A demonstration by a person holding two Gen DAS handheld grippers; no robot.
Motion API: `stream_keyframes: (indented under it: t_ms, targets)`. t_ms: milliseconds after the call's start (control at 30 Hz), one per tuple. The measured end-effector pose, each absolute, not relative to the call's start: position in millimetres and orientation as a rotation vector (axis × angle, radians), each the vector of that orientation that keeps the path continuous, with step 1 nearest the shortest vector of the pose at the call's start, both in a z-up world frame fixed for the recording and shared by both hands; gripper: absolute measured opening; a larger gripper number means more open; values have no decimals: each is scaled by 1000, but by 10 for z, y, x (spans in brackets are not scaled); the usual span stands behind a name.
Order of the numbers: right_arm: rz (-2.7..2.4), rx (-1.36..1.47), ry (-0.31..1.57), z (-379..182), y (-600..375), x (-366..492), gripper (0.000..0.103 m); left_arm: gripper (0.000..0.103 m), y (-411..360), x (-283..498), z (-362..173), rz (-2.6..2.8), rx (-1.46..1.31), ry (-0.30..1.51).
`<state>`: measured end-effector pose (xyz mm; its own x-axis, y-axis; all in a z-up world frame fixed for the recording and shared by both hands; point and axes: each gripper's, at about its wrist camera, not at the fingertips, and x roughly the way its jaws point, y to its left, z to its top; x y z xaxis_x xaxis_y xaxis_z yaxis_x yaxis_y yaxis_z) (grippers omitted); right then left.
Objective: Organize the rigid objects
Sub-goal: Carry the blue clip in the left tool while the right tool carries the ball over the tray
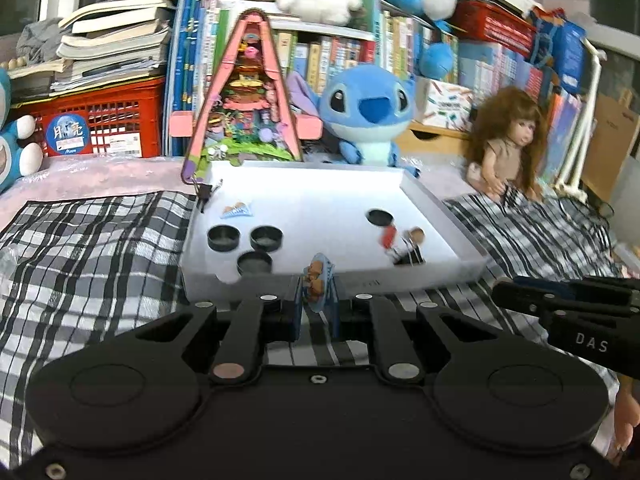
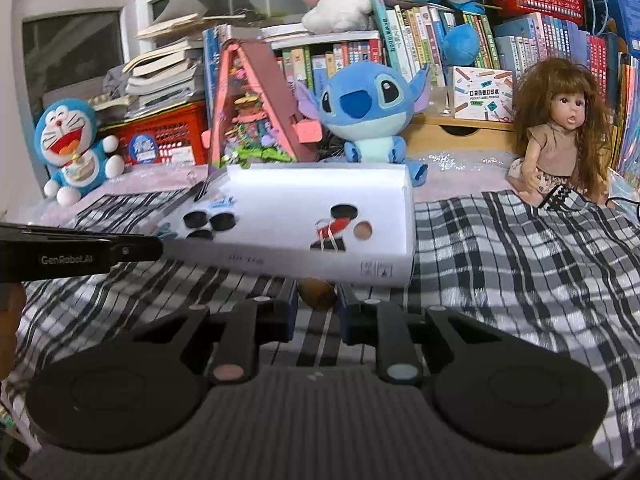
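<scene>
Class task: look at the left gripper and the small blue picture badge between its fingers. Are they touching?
Touching. In the left wrist view, the left gripper has both fingers pressed against the edges of the blue picture badge, holding it upright before the white tray.

Stitch plush (image 1: 366,114), long-haired doll (image 2: 558,136), bookshelf (image 2: 400,36)

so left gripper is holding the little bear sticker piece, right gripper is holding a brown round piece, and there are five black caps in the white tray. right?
Not quite: the white tray holds four black caps, not five. The left wrist view shows three grouped at its left and one at the right. The rest stands: the left gripper holds the bear sticker piece, and the right gripper holds the brown round piece.
</scene>
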<state>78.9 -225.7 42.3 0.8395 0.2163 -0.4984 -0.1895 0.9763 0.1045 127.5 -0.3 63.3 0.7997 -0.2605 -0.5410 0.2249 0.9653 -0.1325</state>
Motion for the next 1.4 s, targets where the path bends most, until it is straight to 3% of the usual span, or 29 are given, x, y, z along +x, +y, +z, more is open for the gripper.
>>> stream_keyframes:
  t_ms: [800, 1400]
  targets:
    - [121, 200, 687, 662, -2418, 2268, 26, 13, -28, 2835, 605, -194, -88, 701]
    - [41, 213, 788, 262, -2328, 2871, 26, 13, -182, 3115, 245, -177, -58, 766]
